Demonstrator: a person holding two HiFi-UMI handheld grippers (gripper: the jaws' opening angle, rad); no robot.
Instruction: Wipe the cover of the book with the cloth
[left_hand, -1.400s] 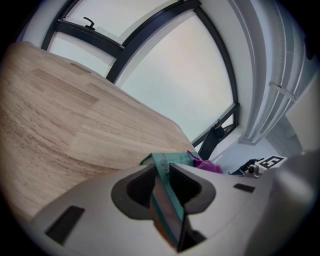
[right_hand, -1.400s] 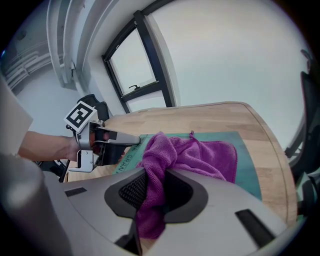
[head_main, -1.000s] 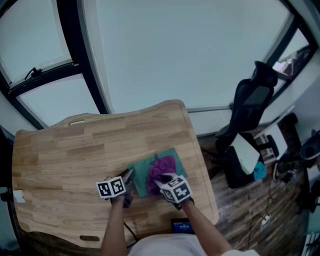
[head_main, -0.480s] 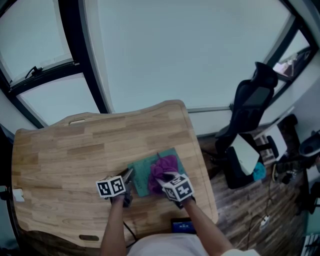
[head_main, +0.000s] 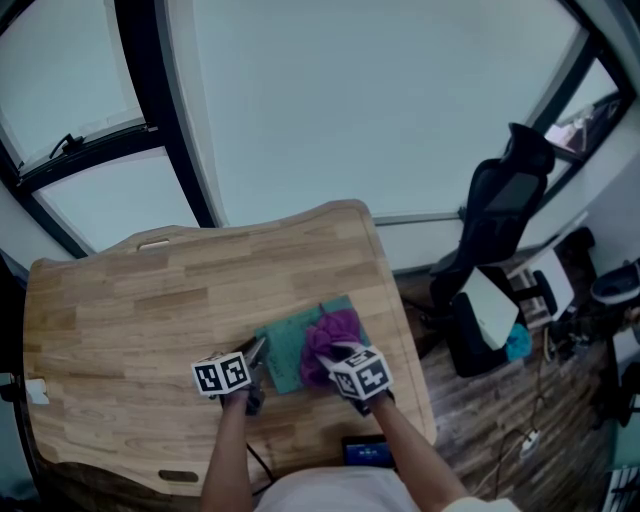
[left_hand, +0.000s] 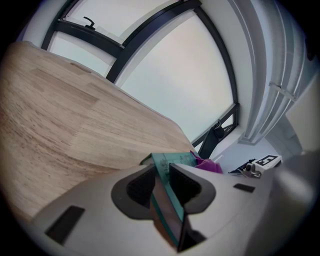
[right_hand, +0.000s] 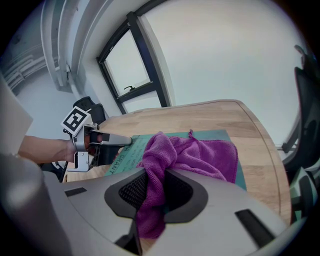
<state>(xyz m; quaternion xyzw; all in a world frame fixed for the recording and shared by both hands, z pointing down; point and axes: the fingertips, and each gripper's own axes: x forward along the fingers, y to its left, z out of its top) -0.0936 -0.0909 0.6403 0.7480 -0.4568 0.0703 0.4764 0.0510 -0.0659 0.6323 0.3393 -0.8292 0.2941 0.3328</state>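
Here, near the front right corner of the table (head_main: 140, 300), your left gripper (left_hand: 162, 172) pinches the left edge of the green book (head_main: 284, 352), steadying it. To its right, your right gripper (right_hand: 155, 186) clamps the purple cloth (head_main: 332, 330), bunched on the cover. Wiping looks under way, and the bare left strip probably remains.
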